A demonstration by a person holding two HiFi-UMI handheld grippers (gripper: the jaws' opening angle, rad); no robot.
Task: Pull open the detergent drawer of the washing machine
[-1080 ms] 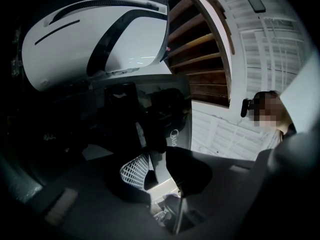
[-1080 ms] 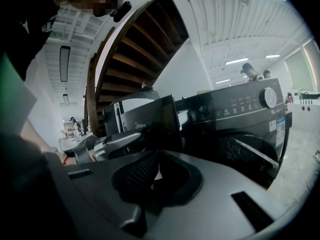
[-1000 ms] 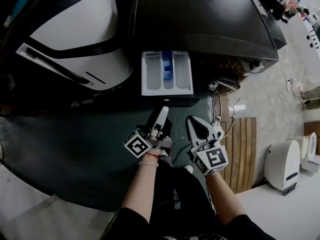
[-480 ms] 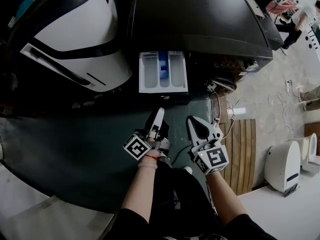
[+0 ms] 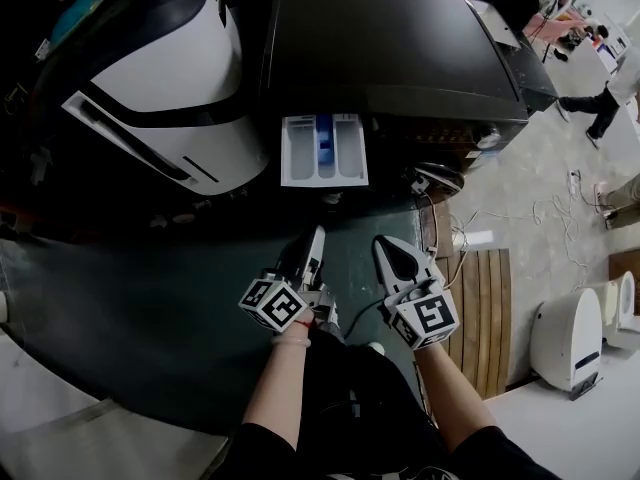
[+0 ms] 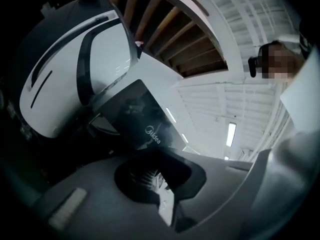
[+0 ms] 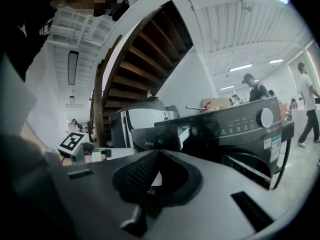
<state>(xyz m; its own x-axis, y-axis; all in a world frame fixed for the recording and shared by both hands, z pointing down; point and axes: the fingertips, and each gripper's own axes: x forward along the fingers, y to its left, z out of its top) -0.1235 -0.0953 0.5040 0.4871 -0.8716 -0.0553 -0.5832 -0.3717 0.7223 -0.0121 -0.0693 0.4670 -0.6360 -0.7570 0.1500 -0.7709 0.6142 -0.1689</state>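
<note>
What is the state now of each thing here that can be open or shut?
White detergent drawer with blue insert: pulled open, standing out of the black washing machine.
Left gripper: shut, its jaws have just closed, nothing between them.
Right gripper: shut, holds nothing.

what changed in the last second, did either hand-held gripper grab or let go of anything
The left hand-held gripper has just been closing its jaws; they are now shut with nothing between them, and it has rolled a little. Nothing was grabbed or released. The right hand-held gripper stays shut and empty, and the detergent drawer stays pulled out of the washing machine, untouched.
</note>
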